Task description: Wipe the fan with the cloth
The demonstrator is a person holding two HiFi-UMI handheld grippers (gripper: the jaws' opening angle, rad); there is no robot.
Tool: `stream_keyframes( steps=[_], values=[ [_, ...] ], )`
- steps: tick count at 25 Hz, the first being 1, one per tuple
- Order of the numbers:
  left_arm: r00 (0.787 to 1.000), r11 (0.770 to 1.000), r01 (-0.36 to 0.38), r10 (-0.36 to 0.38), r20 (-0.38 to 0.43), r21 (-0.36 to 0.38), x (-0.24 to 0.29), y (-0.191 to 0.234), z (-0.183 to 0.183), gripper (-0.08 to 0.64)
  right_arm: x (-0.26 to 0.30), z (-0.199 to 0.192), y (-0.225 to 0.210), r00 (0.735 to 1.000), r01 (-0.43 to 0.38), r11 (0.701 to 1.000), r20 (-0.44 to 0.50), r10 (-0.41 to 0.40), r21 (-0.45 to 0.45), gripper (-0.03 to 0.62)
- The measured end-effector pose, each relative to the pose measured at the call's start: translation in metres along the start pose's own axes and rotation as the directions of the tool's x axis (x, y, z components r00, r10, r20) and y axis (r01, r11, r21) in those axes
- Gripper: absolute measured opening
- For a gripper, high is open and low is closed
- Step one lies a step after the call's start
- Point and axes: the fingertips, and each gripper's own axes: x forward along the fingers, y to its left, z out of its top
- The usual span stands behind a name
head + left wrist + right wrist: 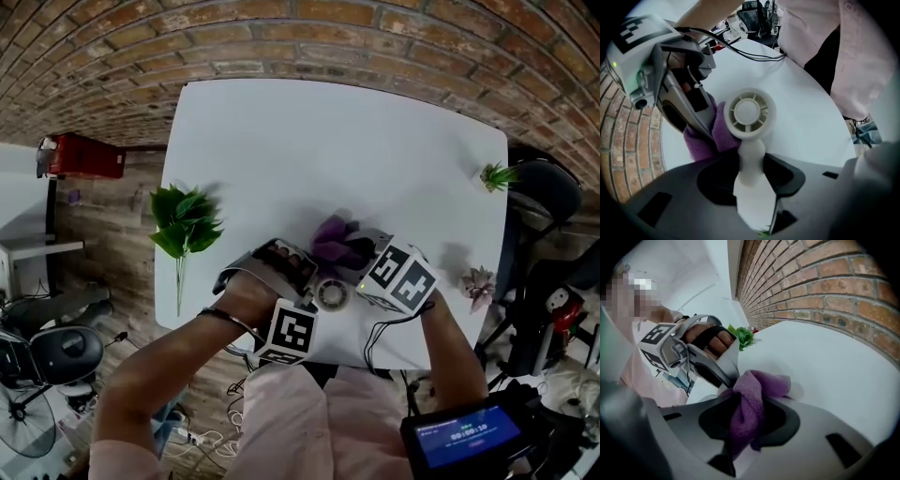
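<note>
A small white fan (749, 111) with a round ribbed head stands up between my left gripper's (751, 182) jaws, which are shut on its handle. From above, the fan (330, 293) shows near the white table's (356, 141) front edge, between the two marker cubes. My right gripper (747, 423) is shut on a bunched purple cloth (752, 401). In the left gripper view the cloth (705, 137) presses against the left side of the fan head. The cloth (336, 239) lies just beyond the fan in the head view.
A green leafy sprig (185, 225) lies at the table's left edge. A small green plant (495, 175) and a pinkish succulent (478, 283) sit on the right. A black cable (754, 56) trails over the table. A brick wall (825, 291) runs behind.
</note>
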Motion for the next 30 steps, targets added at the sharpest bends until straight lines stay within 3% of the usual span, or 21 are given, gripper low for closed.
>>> stream_keyframes(
  steps=[9,14,20,23,25,28,30],
  values=[
    [1.0,0.982,-0.005,0.001,-0.02,-0.189,-0.001,0.003,-0.007,0.176,-0.021,-0.021,-0.01,0.998,0.064,0.996,0.025,-0.065,0.062,0.112],
    [0.999,0.944,-0.01,-0.002,-0.036,-0.33,0.001,0.005,-0.009,0.176,-0.036,-0.038,-0.014,0.992,0.115,0.986,0.041,-0.12,0.122,0.112],
    [0.996,0.893,-0.024,-0.015,-0.083,-0.45,0.001,0.006,-0.016,0.176,-0.047,-0.056,-0.007,0.981,0.163,0.964,0.067,-0.181,0.211,0.112],
    [0.993,0.847,-0.033,-0.032,-0.114,-0.531,0.002,0.006,-0.019,0.176,-0.049,-0.065,0.003,0.976,0.176,0.951,0.078,-0.201,0.254,0.112],
    [0.99,0.8,-0.043,-0.045,-0.132,-0.599,0.002,0.006,-0.022,0.176,-0.046,-0.069,0.013,0.976,0.169,0.948,0.086,-0.199,0.27,0.112],
    [0.986,0.714,-0.066,-0.061,-0.157,-0.697,0.004,0.006,-0.026,0.178,-0.038,-0.073,0.03,0.976,0.156,0.945,0.104,-0.193,0.288,0.114],
    [0.985,0.639,-0.079,-0.066,-0.157,-0.765,0.005,0.006,-0.029,0.179,-0.039,-0.077,0.037,0.973,0.152,0.939,0.121,-0.198,0.309,0.114]
  ],
)
